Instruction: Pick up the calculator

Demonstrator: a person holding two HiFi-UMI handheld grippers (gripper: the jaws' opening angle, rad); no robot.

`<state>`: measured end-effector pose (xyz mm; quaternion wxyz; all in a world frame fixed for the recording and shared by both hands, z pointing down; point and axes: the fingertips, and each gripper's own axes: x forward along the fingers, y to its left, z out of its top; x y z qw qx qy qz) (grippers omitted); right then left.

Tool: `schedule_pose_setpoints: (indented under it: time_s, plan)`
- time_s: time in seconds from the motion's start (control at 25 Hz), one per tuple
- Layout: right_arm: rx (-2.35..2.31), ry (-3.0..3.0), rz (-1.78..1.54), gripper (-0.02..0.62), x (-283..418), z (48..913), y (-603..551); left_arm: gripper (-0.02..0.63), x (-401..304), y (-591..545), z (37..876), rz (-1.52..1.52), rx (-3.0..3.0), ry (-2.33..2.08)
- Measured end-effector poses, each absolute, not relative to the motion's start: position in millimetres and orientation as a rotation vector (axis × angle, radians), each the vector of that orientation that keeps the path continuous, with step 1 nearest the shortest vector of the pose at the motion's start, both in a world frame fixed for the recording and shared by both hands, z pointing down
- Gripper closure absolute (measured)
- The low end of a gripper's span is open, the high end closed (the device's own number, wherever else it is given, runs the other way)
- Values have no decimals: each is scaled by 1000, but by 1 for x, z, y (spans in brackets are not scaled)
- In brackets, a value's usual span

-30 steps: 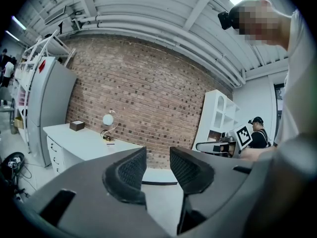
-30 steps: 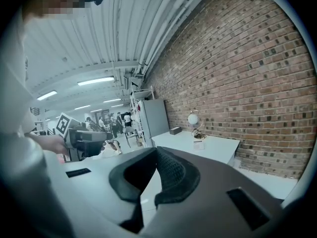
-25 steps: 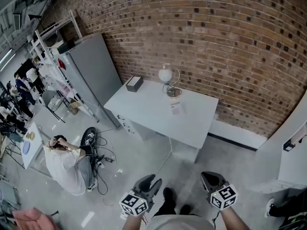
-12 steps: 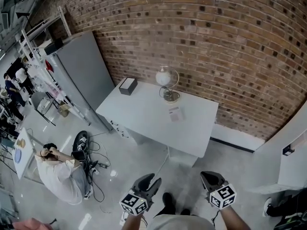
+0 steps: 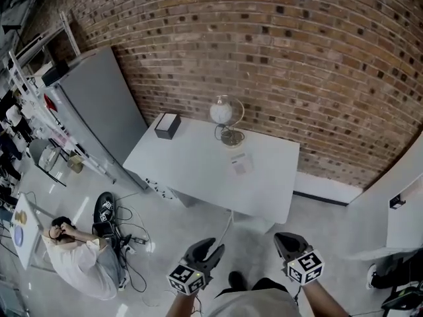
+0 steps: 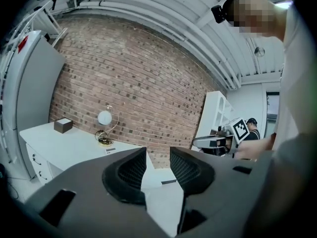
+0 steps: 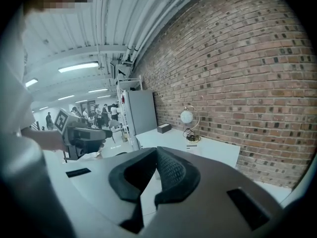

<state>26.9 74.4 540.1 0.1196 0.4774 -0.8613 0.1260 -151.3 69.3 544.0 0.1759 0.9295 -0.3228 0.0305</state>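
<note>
The calculator [image 5: 241, 164] is lying on the tabletop [image 5: 192, 167] beside the globe [image 5: 222, 113], well apart from the empty, open left tongs [image 5: 210, 248] and the empty, closed right tongs [image 5: 285, 238], so the approach is looking unfinished, calling for reaching over it.

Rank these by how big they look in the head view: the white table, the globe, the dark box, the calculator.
1. white table, by far the largest.
2. globe, counting its stand.
3. dark box and calculator: they look about alike, so I leave them unranked.
</note>
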Motion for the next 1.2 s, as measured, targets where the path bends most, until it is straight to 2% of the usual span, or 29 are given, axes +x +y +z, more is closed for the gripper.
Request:
schedule_pose_setpoints:
  time_s: [0.68, 1.2]
  plan:
    - [1391, -2503, 416, 583, 36, 552, -8, 456, -151, -2, 557, 78, 2578, -942]
    - [1272, -2572, 453, 583, 86, 563, -141, 454, -82, -115, 556, 102, 2557, -1009]
